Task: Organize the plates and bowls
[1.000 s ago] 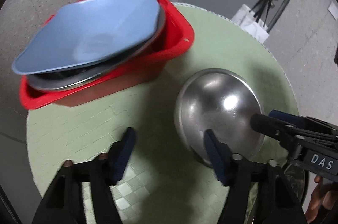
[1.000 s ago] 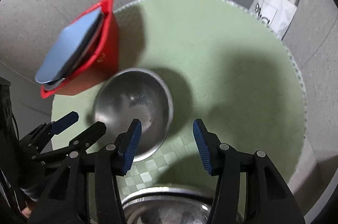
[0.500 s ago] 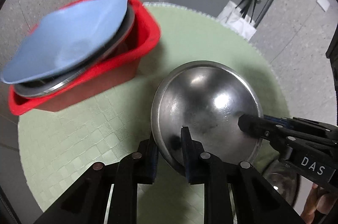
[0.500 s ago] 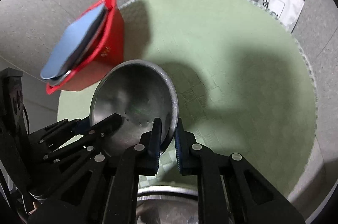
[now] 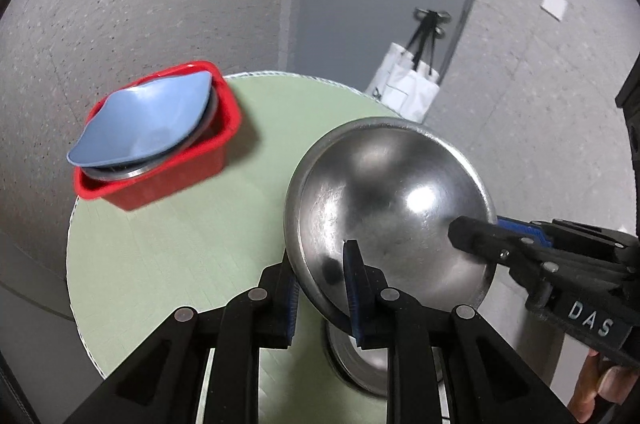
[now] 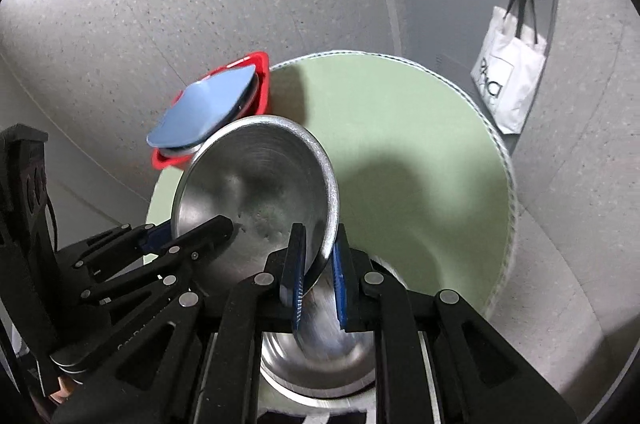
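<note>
A steel bowl [image 5: 388,216] hangs tilted above the round green table [image 5: 180,244], held by both grippers. My left gripper [image 5: 320,276] is shut on its near rim, one pad inside and one outside. My right gripper [image 6: 318,264] is shut on the rim at the bowl's [image 6: 256,192] right side; it enters the left wrist view from the right [image 5: 480,236]. A red basket [image 5: 230,128] at the table's far left holds a blue plate [image 5: 148,128] lying on metal plates. A second steel bowl [image 6: 320,372] sits on the table beneath the lifted one.
A white tote bag [image 6: 508,76] hangs on the wall behind the table. Grey walls surround the table closely. A person's hand [image 5: 596,384] shows at the lower right of the left wrist view. The table's right half [image 6: 420,164] is bare green mat.
Both grippers went from open beside the bowl to shut on its rim. The bowl then rose off the table and tilted, and the red basket now looks farther away.
</note>
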`<state>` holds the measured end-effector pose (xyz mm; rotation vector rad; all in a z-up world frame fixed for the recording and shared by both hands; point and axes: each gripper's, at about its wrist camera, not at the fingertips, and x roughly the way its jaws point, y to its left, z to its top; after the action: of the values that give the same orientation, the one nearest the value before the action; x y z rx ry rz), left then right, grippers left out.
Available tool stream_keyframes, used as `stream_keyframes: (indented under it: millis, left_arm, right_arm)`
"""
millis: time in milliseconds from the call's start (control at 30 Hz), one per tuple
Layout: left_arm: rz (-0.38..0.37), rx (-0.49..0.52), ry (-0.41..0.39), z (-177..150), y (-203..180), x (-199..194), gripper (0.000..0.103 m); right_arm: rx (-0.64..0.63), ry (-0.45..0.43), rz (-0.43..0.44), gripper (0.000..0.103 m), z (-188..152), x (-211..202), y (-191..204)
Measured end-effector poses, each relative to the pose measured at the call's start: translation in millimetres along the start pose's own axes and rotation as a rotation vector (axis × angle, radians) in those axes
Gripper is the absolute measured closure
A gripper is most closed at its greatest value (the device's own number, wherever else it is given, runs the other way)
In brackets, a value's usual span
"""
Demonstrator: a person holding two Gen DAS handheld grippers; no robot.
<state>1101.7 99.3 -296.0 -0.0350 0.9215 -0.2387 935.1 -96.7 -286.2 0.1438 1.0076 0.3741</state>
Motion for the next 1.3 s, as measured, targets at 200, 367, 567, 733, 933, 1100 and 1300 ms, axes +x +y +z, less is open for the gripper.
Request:
stream_keyframes:
  millis: [200,367,567,733,933,1100,1300]
  left_arm:
    - [0.004,0.031,0.073,-34.8,-23.9,3.3,0.086]
    - [0.021,0.029,0.119,-34.7,-41.7,20.8,0.086]
    - [0.04,0.042,0.121,-30.4,-47.9,26.0,0.085]
    - [0.038,0.047,0.122,-29.8,-54.6,32.4,0.08]
    - [0.05,0.076,0.137,-28.7,-60.7,35.5,0.076]
    - [0.031,0.076,0.152,-24.9,-64.3,38.7,0.07]
    - [0.004,0.058,0.126,-21.3,-58.4,36.4,0.049]
  right_arm:
    - [0.044,0.065,0.004,0.087,-43.1,6.7,-18.9]
    - [0.062,0.096,0.003,0.086,-57.6,17.0,-28.2]
    - [0.075,0.117,0.006,0.085,-63.8,27.2,-34.1]
    - [0.09,0.121,0.015,0.085,-63.9,30.8,-37.8]
    - [0.099,0.113,0.038,0.075,-65.2,26.9,-36.9]
    - [0.109,0.102,0.038,0.073,-66.1,22.8,-38.1]
    - [0.137,0.07,0.032,0.07,-64.9,11.5,-47.9]
